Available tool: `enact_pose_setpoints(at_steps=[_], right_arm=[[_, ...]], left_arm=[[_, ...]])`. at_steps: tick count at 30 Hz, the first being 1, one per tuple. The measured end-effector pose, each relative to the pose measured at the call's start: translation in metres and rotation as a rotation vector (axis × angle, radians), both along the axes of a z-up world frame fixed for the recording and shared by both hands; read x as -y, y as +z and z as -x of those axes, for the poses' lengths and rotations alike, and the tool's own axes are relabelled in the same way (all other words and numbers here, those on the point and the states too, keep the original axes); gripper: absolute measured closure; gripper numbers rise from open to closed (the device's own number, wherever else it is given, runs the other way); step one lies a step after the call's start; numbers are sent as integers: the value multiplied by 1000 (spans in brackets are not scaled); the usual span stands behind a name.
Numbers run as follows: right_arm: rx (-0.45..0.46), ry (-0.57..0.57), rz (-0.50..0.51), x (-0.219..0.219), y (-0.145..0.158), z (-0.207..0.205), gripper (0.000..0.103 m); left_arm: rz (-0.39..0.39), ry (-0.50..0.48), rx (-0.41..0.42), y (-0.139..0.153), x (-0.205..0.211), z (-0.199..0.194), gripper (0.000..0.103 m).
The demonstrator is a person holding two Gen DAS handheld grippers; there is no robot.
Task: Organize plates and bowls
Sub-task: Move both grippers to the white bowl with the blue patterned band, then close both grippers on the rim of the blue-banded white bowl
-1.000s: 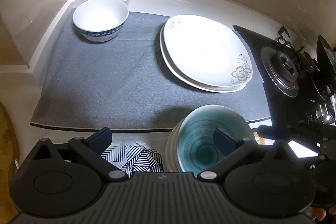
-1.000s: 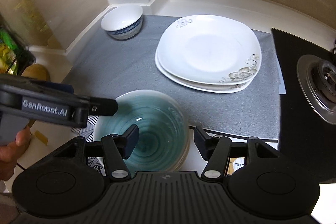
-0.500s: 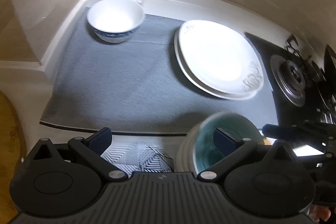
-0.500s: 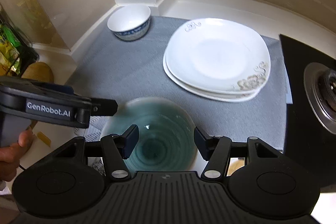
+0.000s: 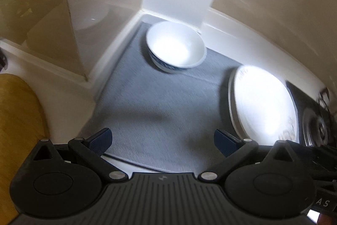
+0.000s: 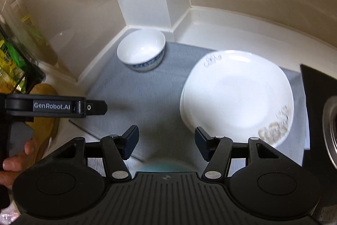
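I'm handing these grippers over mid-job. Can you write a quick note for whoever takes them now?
Left gripper: open, empty, above the mat.
Right gripper: open, empty, above the mat's near edge.
White bowl: in the mat's far corner, alone.
Plates: stacked on the mat's right side.
Teal bowl: only its rim shows, below the right gripper, ungripped.
Done: plates stacked.
Left: probably grouping the two bowls.

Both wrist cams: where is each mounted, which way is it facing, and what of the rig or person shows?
Left wrist: sits behind the open left gripper, looks steeply down at the grey mat; own fingers only.
Right wrist: sits behind the open right gripper, looks down at the mat; own fingers, the left gripper's side, a hand; a teal bowl peeks below.
Shared: white bowl in the corner, stacked plates.
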State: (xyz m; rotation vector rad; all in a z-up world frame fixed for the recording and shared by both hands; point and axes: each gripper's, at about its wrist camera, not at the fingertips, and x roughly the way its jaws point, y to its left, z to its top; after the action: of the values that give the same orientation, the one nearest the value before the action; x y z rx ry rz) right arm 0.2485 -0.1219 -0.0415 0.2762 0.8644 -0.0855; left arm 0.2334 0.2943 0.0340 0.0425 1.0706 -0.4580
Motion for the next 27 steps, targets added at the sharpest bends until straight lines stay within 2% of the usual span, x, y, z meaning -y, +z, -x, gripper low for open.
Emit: enact_pose_setpoints(at_steps=[7,12,19,24,27], right_arm=[[8,-32,-46,15,5,-49,40],[-2,-80,-109,28,-1,-88,40],[-16,-112,-108,35,-19,-134,40],[-28,-163,-189,41,-35,-163,40],[-24,-177,-182,41,-42,-176,40]], left_arm=[[29,121,8,-4,5,-31,1],[45,253,-5,-15,3,-57,0],[112,449,3,-31,-1,-78,0],[206,517,-9,-43,2,-90,1],[216,540,-23,-50,7,-96,1]])
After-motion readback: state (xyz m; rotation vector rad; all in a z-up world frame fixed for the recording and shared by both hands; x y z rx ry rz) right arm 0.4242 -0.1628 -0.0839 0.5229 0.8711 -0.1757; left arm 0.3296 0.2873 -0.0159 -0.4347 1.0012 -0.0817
